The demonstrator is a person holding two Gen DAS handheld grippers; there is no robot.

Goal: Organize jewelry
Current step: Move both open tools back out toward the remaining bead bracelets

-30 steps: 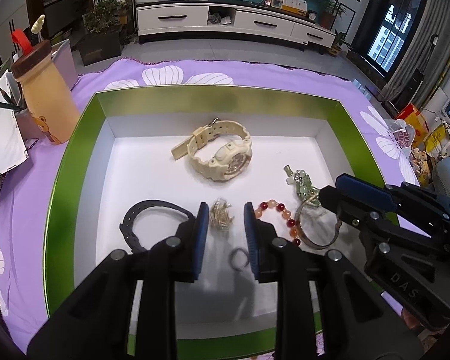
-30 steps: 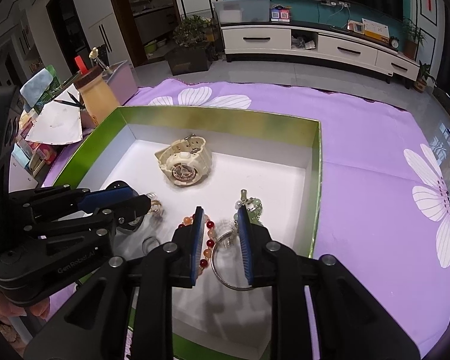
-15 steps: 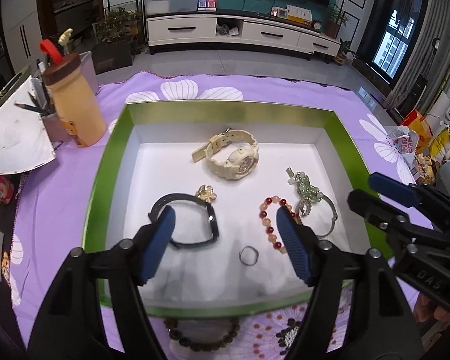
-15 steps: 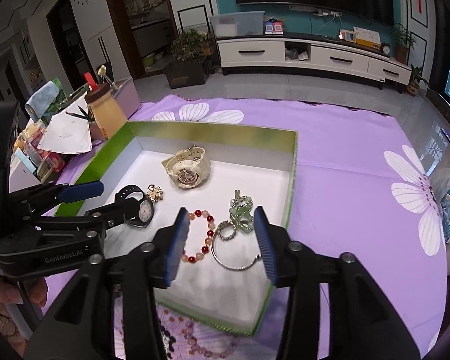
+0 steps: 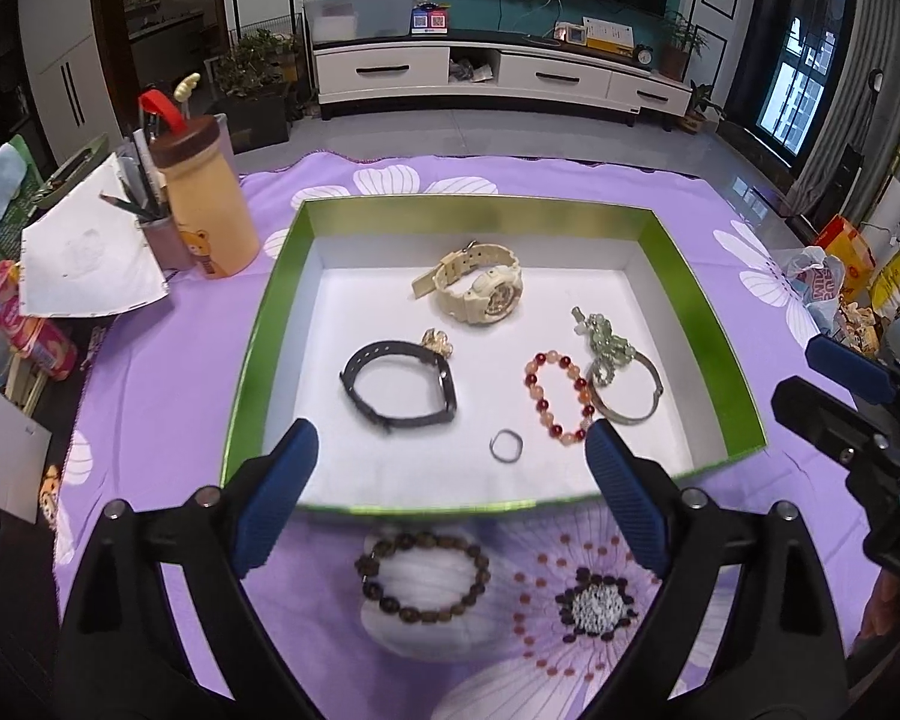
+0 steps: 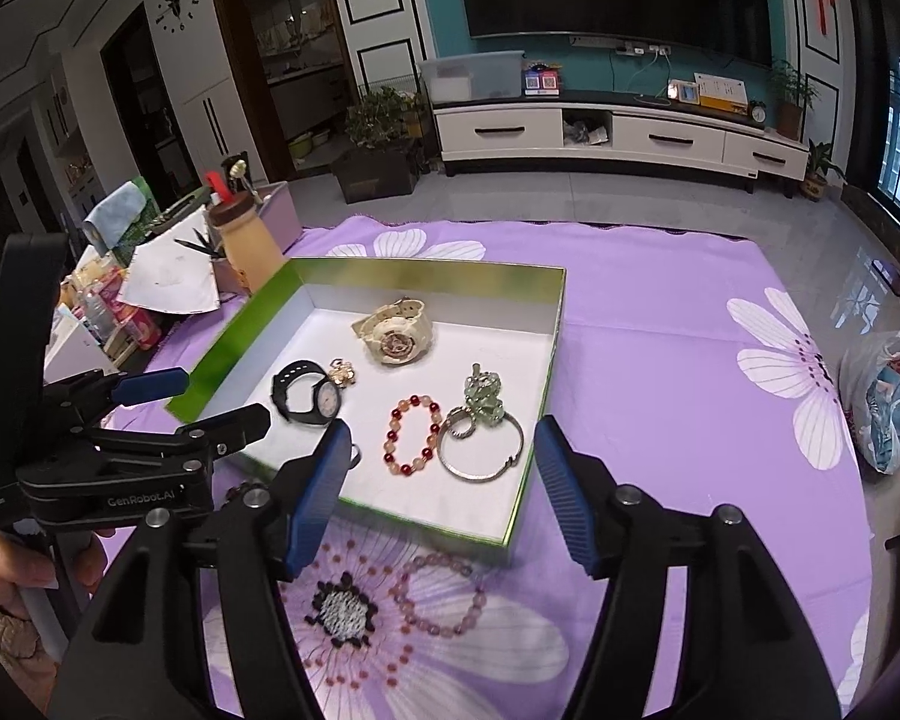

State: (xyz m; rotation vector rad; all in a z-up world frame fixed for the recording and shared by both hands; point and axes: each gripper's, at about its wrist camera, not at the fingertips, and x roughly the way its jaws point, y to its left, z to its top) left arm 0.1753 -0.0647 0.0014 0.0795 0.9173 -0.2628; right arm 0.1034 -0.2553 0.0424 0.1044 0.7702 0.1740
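Note:
A green-walled box with a white floor holds a cream watch, a black watch, a gold brooch, a red bead bracelet, a silver bangle with green beads and a small ring. A dark bead bracelet and a pink bead bracelet lie on the purple cloth in front of the box. My left gripper and right gripper are both open and empty, above the box's near edge.
A tan bottle and a pencil cup stand left of the box beside papers and clutter. A plastic bag lies at the table's right edge. Purple flowered cloth covers the table.
Both grippers have opened wide and pulled back and up out of the box. The brooch and the bangle now lie released on the box floor.

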